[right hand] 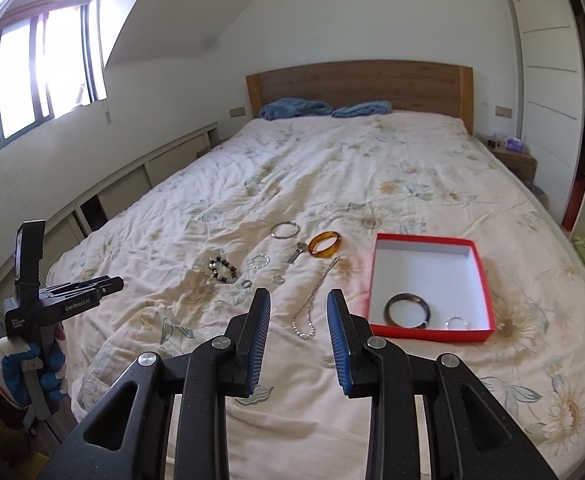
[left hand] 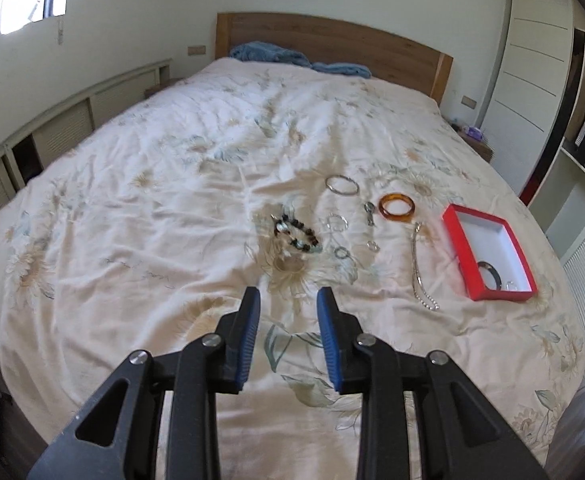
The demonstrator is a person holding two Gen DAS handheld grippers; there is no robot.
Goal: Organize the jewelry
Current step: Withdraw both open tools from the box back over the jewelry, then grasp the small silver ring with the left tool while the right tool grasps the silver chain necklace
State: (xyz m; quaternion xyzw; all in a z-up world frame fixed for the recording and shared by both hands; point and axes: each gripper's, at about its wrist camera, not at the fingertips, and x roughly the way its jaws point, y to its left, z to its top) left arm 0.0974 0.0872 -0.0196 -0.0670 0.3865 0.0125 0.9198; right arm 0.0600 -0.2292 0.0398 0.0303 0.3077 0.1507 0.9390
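A red box with a white inside lies on the bed and holds a dark bangle and a small silver ring. On the quilt lie an amber bangle, a silver bangle, a dark beaded bracelet, a silver chain necklace and several small rings. My left gripper is open and empty, short of the beads. My right gripper is open and empty, above the necklace's near end.
The floral quilt covers a wide bed with a wooden headboard and blue pillows. Low cabinets run along the left wall. A white wardrobe stands at the right. The left gripper's body shows at the bed's left edge.
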